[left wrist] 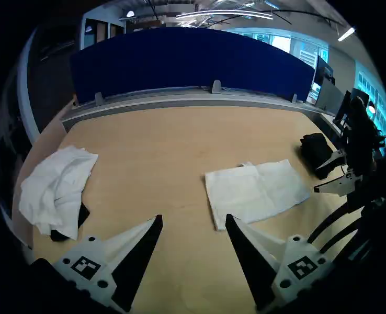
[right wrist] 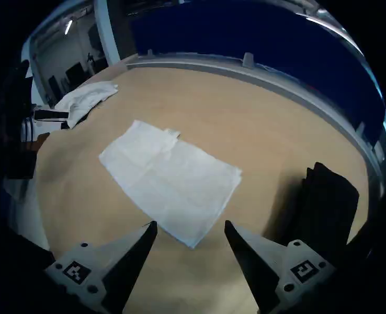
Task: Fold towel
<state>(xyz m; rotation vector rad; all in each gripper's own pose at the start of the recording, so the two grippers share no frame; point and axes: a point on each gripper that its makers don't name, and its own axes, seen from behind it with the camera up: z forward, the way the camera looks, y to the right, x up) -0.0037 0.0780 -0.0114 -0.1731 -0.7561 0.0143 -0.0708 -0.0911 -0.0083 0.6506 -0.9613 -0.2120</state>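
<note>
One towel [right wrist: 169, 180], one seemingly cloth heap [left wrist: 57, 191].

Wooden desk [left wrist: 182, 152], blue partition [left wrist: 188, 60]

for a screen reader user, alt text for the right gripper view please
A white towel lies spread flat on a wooden desk, just ahead of the open right gripper. A crumpled white cloth sits at the far left, dark folded fabric at the right.
</note>
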